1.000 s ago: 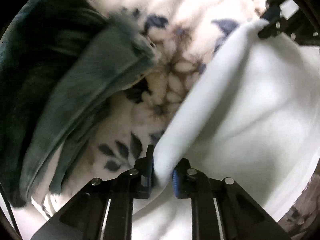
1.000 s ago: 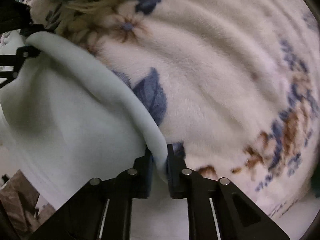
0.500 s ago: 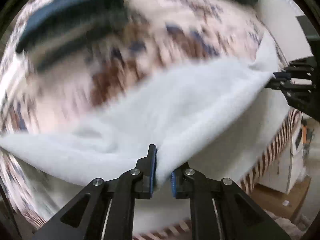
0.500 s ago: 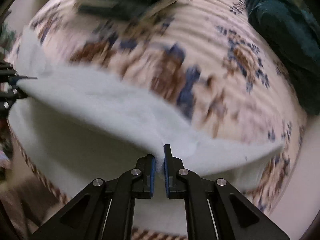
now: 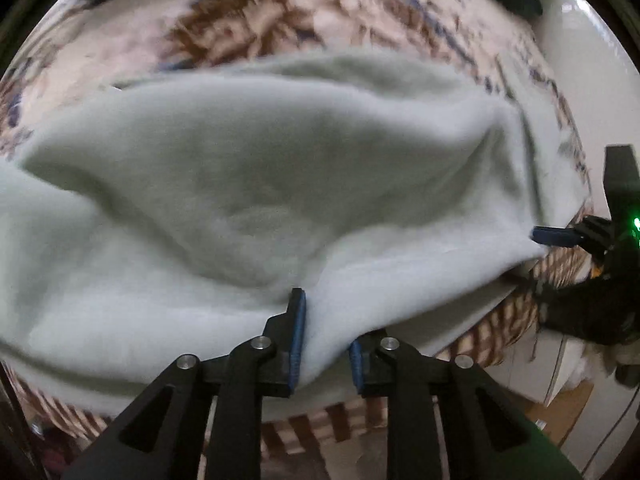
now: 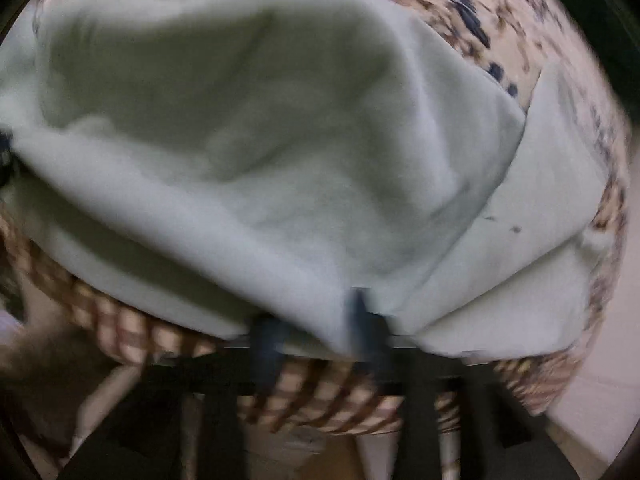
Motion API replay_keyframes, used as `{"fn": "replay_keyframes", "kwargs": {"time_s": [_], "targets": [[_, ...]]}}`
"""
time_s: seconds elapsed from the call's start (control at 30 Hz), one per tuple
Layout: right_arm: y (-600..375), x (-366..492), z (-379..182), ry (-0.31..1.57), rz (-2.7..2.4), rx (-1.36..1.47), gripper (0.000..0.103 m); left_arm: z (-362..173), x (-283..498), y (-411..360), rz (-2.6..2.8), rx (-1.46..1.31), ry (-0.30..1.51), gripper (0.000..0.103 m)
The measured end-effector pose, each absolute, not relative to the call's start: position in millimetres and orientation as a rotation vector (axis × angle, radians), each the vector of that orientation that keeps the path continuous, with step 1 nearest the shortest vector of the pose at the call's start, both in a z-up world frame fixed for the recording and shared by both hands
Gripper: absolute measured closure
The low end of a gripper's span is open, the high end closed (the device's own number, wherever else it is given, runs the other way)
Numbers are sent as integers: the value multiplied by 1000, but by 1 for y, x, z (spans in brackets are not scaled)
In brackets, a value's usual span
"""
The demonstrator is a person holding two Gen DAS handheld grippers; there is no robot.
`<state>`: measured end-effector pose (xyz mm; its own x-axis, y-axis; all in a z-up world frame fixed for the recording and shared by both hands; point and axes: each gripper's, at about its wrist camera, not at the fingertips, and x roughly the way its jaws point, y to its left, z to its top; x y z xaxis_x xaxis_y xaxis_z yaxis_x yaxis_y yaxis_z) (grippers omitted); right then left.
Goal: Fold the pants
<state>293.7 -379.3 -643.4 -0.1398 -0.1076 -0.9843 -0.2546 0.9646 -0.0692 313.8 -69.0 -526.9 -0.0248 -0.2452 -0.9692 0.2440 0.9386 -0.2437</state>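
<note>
- Left hand-held gripper [image 5: 323, 340] pinches the near edge of the pale pants [image 5: 248, 184], jaws narrowed on the cloth.
- Right hand-held gripper [image 6: 320, 320] is blurred; cloth sits between its fingers, apparently gripped.
- Pants lie spread over the floral bed blanket [image 5: 256, 20], near edge lifted.
- Step: likely laying out or starting a fold; next, carry both corners evenly across.
</note>
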Motion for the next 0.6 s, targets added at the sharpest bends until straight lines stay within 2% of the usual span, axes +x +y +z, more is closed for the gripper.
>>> {"fn": "replay_keyframes", "kwargs": {"time_s": [0.03, 0.07, 0.13, 0.17, 0.27, 0.4, 0.53, 0.6], "targets": [[-383, 295, -637, 1713, 137, -207, 10, -518, 312, -67, -375, -27, 1533, 79], [-387, 297, -626, 1702, 146, -128, 10, -513, 310, -65, -360, -49, 1521, 72], [-397, 299, -610, 1684, 136, -24, 10, -503, 307, -62, -318, -64, 1504, 41], [-408, 302, -599, 1660, 120, 57, 10, -502, 306, -61, -289, -64, 1507, 2], [-445, 309, -575, 1595, 37, 241, 10, -502, 294, -52, -176, -85, 1512, 0], [-499, 339, -567, 1512, -140, 305, 10, -504, 287, -39, -25, -124, 1508, 0], [-547, 391, -592, 1461, -301, 268, 10, -507, 297, -36, 96, -58, 1486, 0], [-557, 432, -625, 1495, -345, 198, 11, -506, 306, -36, 133, -33, 1457, 0]]}}
